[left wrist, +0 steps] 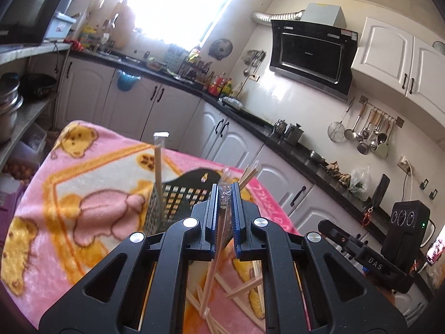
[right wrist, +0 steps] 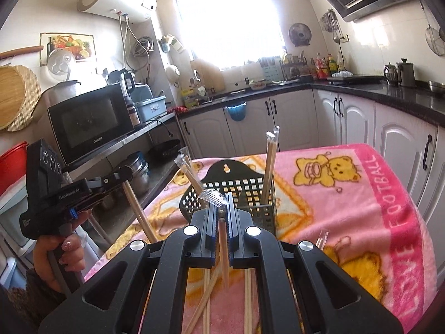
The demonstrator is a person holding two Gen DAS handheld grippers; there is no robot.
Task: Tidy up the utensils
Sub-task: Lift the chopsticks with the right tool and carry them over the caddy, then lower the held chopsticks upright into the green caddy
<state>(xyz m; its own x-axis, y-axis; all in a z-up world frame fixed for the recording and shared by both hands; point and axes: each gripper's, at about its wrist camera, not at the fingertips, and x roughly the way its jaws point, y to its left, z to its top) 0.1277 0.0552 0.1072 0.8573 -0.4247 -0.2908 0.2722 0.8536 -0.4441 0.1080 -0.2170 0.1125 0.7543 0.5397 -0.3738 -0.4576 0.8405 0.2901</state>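
Observation:
A black mesh utensil holder [left wrist: 180,197] [right wrist: 244,194] stands on a pink bear blanket [left wrist: 83,194] [right wrist: 347,208]. One wrapped pair of chopsticks [left wrist: 159,167] [right wrist: 269,167] stands upright in it. My left gripper [left wrist: 224,194] is shut on a wrapped pair of chopsticks [left wrist: 215,258], held just above and in front of the holder. My right gripper [right wrist: 222,206] is shut on another wrapped pair of chopsticks [right wrist: 223,253], close in front of the holder. The left gripper's device [right wrist: 55,183] shows at the left of the right wrist view with its chopsticks [right wrist: 139,211].
Several loose wrapped chopsticks [left wrist: 239,289] [right wrist: 205,300] lie on the blanket below the grippers. White kitchen cabinets [left wrist: 236,139] and a black counter [right wrist: 389,91] run behind the table. A microwave [right wrist: 89,122] sits on a shelf at left.

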